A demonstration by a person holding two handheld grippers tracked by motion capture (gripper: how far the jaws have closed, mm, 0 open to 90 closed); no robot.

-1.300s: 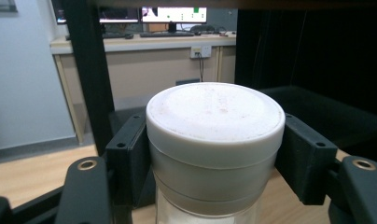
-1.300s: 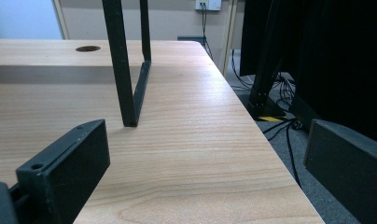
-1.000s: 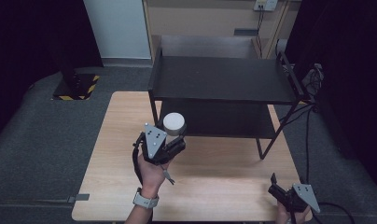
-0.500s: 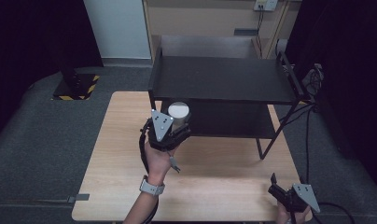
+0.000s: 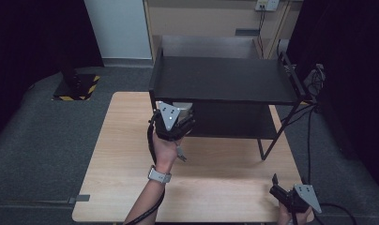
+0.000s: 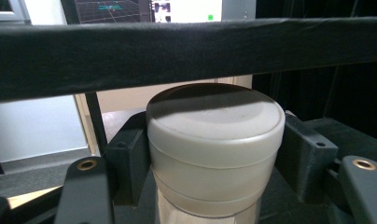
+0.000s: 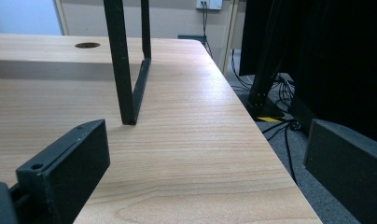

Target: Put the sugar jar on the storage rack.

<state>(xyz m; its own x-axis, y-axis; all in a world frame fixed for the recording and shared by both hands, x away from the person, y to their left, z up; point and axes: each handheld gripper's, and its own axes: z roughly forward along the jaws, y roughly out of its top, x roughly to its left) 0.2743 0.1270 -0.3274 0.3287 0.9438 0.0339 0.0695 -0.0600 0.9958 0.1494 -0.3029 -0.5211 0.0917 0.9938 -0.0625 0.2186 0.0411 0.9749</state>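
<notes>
**White-lidded jar held at the shelf's front edge**

High view: the left gripper holds a white-lidded jar at the black shelf unit's front left; the right gripper rests near the wooden surface's corner.

Left gripper view: jaws clamp the jar beneath the shelf edge.

Right gripper view: jaws wide apart, empty.

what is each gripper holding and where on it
The left gripper holds a white-lidded jar by its sides, fingers just below the lid. The right gripper holds nothing.
</notes>
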